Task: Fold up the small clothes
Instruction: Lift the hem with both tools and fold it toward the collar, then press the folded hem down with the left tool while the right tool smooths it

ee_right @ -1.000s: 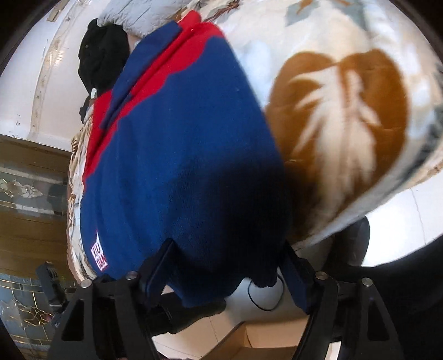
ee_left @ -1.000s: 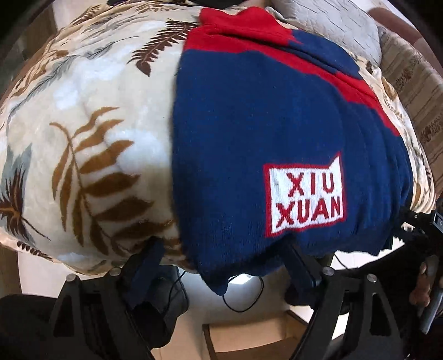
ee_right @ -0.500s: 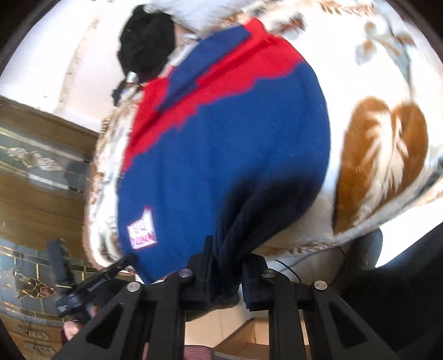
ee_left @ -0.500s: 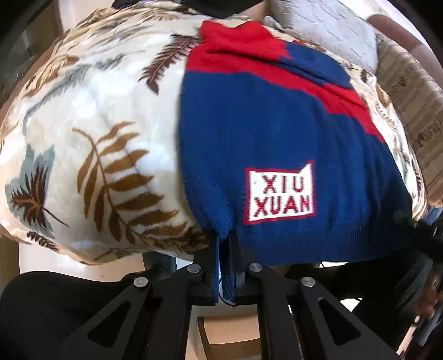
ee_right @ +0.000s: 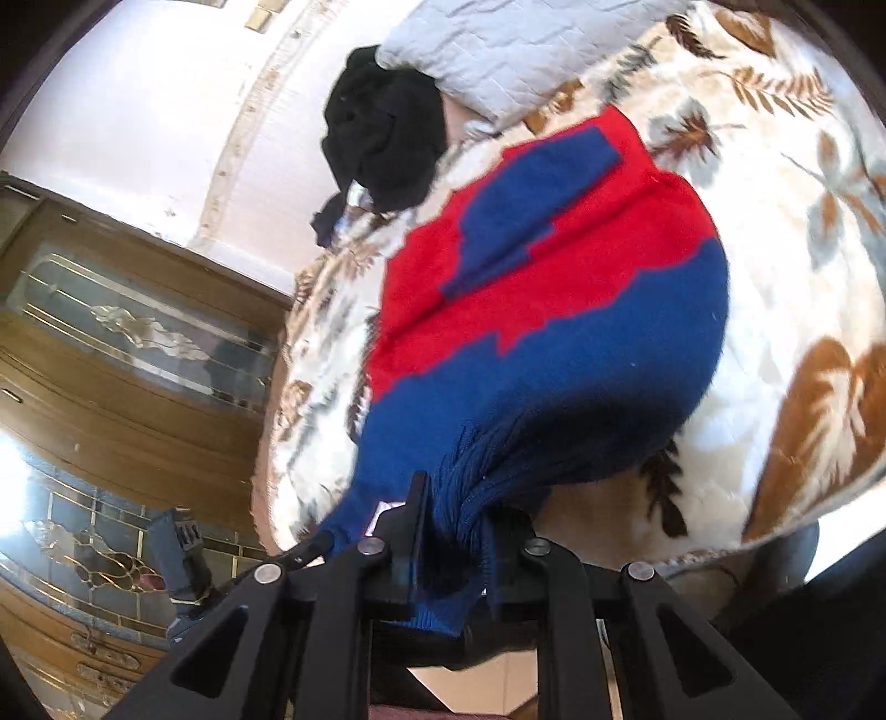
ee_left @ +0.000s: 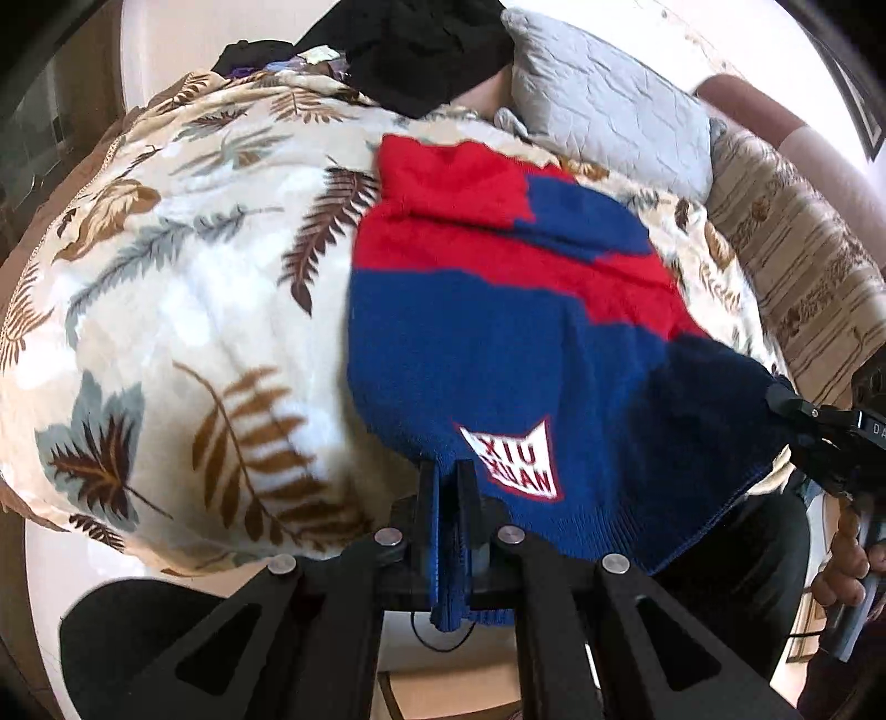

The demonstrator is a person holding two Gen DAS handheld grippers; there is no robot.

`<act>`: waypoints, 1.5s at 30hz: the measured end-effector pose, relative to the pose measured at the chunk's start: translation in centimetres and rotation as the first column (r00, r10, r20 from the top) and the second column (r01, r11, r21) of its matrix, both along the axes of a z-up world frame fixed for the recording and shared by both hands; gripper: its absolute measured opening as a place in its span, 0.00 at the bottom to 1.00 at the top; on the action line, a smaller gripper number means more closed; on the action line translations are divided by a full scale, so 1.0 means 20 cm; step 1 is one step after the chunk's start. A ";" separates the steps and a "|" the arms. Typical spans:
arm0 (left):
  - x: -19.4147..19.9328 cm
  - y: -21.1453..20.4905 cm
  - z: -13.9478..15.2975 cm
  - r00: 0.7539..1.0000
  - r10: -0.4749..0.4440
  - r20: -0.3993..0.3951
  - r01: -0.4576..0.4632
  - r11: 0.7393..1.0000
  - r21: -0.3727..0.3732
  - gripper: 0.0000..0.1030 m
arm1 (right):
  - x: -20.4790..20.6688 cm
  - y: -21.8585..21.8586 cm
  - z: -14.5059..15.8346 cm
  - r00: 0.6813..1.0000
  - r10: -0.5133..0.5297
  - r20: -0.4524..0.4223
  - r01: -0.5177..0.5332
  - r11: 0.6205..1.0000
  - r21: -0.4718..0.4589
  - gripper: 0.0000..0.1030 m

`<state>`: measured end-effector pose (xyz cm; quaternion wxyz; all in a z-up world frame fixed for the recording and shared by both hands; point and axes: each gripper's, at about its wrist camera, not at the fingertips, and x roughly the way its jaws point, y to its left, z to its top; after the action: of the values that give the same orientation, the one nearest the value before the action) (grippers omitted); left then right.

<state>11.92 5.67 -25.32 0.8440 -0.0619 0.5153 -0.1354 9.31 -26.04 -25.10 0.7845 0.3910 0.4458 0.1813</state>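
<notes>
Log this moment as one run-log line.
left tongs: shut on sweater hem | right tongs: shut on hem | blanket beneath

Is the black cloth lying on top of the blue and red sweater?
No, the black cloth lies apart from the sweater, beside the grey pillow.

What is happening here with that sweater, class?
A person is folding a blue and red sweater spread on a leaf-print blanket. The left gripper and right gripper are each shut on its near hem, one at each corner. The hem is lifted; the fold over is not yet made.
</notes>
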 end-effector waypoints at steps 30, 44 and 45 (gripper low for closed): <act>0.85 -0.02 0.38 0.984 0.066 0.165 -0.057 0.996 -0.062 0.00 | 0.69 -0.29 0.28 0.988 -0.111 0.106 0.122 0.987 -0.102 0.17; 0.75 0.19 0.08 0.997 0.062 -0.040 -0.063 0.998 -0.031 0.51 | 0.77 0.28 -0.09 0.948 0.319 0.009 -0.253 0.767 -0.589 0.82; 0.75 0.21 0.06 0.996 0.066 -0.053 -0.069 0.997 -0.040 0.53 | 0.79 0.34 -0.11 0.928 0.373 -0.006 -0.292 0.715 -0.636 0.82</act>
<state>26.85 9.77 -24.10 0.8332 -0.1001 0.5314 -0.1158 25.12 -19.24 -27.35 0.8494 0.0094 0.4943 0.1847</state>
